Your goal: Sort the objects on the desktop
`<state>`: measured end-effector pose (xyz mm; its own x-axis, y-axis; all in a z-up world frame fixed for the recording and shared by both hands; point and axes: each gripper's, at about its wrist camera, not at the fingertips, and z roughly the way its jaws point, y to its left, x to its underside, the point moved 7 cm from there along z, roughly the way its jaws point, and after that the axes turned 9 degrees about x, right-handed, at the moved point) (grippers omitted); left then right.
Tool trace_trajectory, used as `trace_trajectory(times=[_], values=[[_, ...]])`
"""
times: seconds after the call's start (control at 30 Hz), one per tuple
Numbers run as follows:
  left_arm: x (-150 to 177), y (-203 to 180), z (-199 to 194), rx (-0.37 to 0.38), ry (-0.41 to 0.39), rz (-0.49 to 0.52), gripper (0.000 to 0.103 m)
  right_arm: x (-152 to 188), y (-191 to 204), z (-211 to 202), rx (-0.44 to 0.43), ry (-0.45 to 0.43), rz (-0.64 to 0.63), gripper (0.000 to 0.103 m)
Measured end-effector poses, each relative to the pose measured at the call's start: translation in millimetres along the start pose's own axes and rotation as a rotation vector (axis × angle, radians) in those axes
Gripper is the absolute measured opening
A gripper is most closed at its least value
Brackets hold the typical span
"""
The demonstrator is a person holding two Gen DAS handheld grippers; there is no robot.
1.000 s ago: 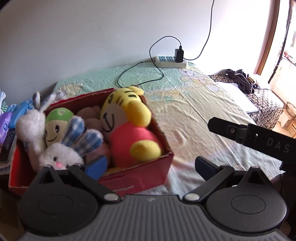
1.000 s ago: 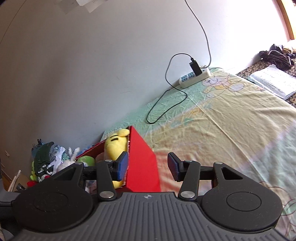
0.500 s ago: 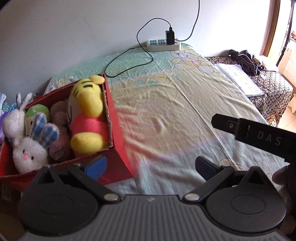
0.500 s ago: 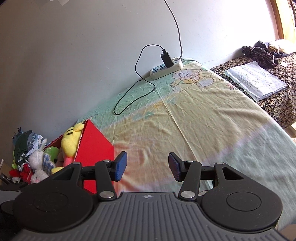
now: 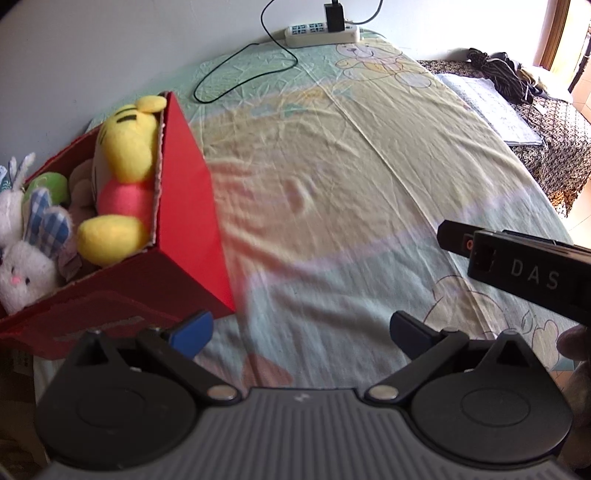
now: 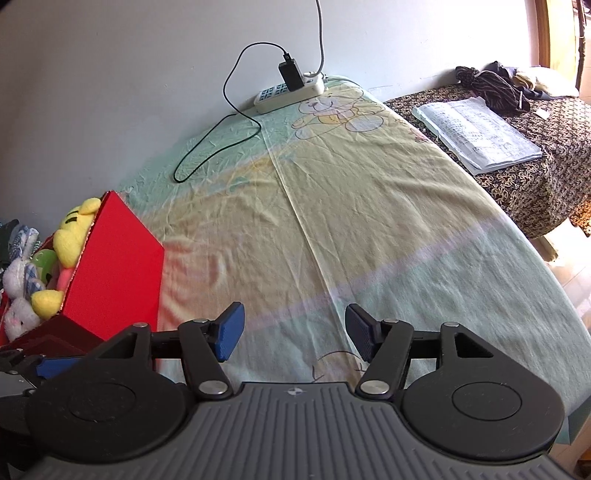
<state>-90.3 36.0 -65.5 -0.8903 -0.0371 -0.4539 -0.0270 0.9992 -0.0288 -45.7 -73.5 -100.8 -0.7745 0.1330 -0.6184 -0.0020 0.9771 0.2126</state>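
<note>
Both grippers, left gripper and right gripper, are spread wide and empty above the bedsheet. Red box sits far left, holding the yellow plush and white rabbit.

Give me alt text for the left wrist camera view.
Open left tongs hover empty over a pastel cartoon bedsheet. A red box at left holds plush toys, including a yellow tiger. A power strip lies against the wall.
</note>
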Motion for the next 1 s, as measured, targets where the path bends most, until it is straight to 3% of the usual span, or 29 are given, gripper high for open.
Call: trace_trajectory(times=[0.2,0.53,1.0], values=[[5,3,11,-0.02,0.051,-0.013,0.102,3,1,6,0.02,0.027,-0.015,0.071],[14,19,16,-0.032,0.076,-0.075,0.102,2,21,6,-0.002,0.004,-0.085,0.073],[39,74,7,-0.07,0.072,-0.201,0.102,16,76,9,-0.036,0.036,-0.223,0.073]])
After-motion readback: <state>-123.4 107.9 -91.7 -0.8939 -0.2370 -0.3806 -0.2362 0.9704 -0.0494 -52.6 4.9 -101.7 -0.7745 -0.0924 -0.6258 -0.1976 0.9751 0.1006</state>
